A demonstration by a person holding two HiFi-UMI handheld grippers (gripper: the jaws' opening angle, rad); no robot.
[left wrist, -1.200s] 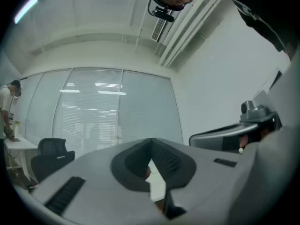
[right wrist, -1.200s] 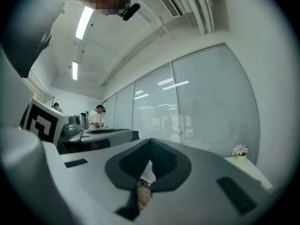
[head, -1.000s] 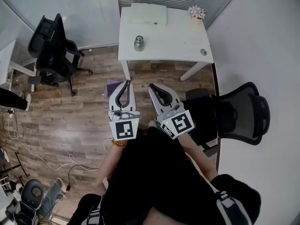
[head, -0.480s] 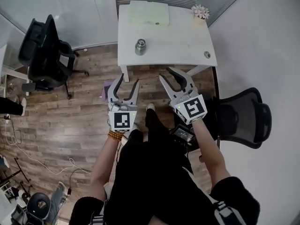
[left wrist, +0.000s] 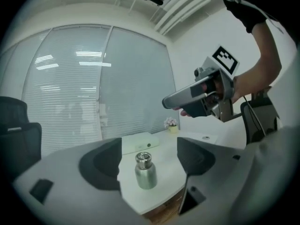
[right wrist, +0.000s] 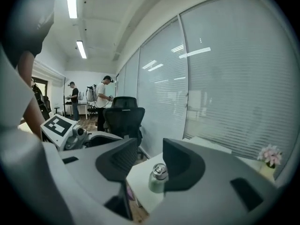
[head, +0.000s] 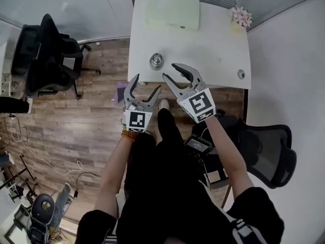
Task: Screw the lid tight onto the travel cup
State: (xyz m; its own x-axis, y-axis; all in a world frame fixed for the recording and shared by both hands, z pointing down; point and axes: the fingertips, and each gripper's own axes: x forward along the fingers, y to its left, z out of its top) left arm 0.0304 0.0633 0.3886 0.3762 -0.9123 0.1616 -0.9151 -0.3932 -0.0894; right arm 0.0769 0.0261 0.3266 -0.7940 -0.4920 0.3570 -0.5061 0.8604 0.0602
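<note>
A short steel travel cup [head: 156, 61] with its knobbed lid on top stands near the front edge of the white table [head: 213, 50]. My left gripper [head: 146, 84] hangs open just short of that edge, below the cup. My right gripper [head: 170, 71] is open over the table's front edge, just right of the cup. Both pairs of jaws have just been opening, and nothing is between them. In the left gripper view the cup [left wrist: 146, 171] stands ahead between the open jaws, apart from them. The right gripper view shows the cup [right wrist: 158, 178] ahead, partly behind the right jaw.
A flat pale box [head: 172, 11] and a small flower pot [head: 241, 17] stand at the table's back. A small round disc [head: 240, 74] lies at its right front. Black office chairs [head: 45, 55] [head: 269, 151] flank me. A purple thing [head: 122, 91] lies on the floor.
Both grippers have moved forward to the table's front edge. Their jaws, shut a second ago, now stand apart, the left wider than the right.
</note>
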